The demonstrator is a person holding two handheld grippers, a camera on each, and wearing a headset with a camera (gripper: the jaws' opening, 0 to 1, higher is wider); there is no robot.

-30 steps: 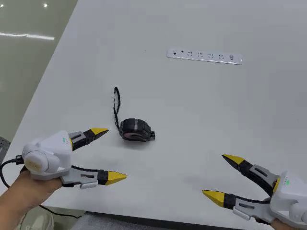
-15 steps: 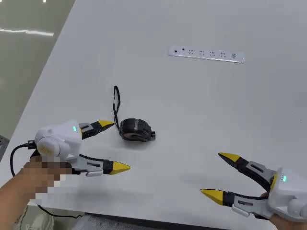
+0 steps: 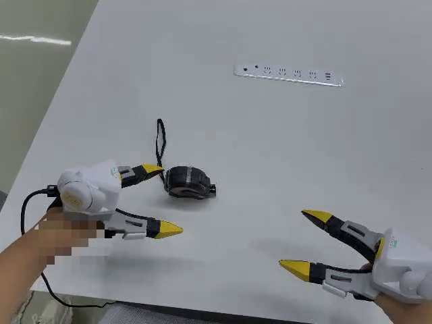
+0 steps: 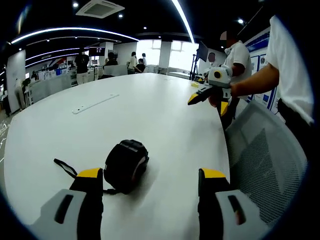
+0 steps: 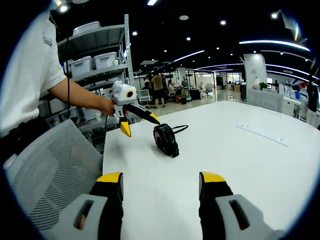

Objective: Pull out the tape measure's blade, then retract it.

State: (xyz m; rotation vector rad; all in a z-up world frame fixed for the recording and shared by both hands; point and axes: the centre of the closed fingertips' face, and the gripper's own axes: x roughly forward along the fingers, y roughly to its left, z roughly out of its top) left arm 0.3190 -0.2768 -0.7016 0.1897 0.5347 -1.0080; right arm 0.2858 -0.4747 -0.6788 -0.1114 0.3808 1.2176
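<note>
Left gripper point(image 3: 167, 198), jaws wide, tape measure point(image 3: 187, 182) at its 1 o'clock: best to centre the case before closing; right gripper point(image 3: 295, 239), also wide, at 4 o'clock

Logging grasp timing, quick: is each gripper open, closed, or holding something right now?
Left gripper: open, holding nothing, tape measure just ahead of its jaws.
Right gripper: open, holding nothing.

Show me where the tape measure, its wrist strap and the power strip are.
tape measure point(image 3: 187, 181), head view, middle of its black case.
wrist strap point(image 3: 160, 121), head view, far end of the loop.
power strip point(image 3: 288, 74), head view, middle of its white body.
</note>
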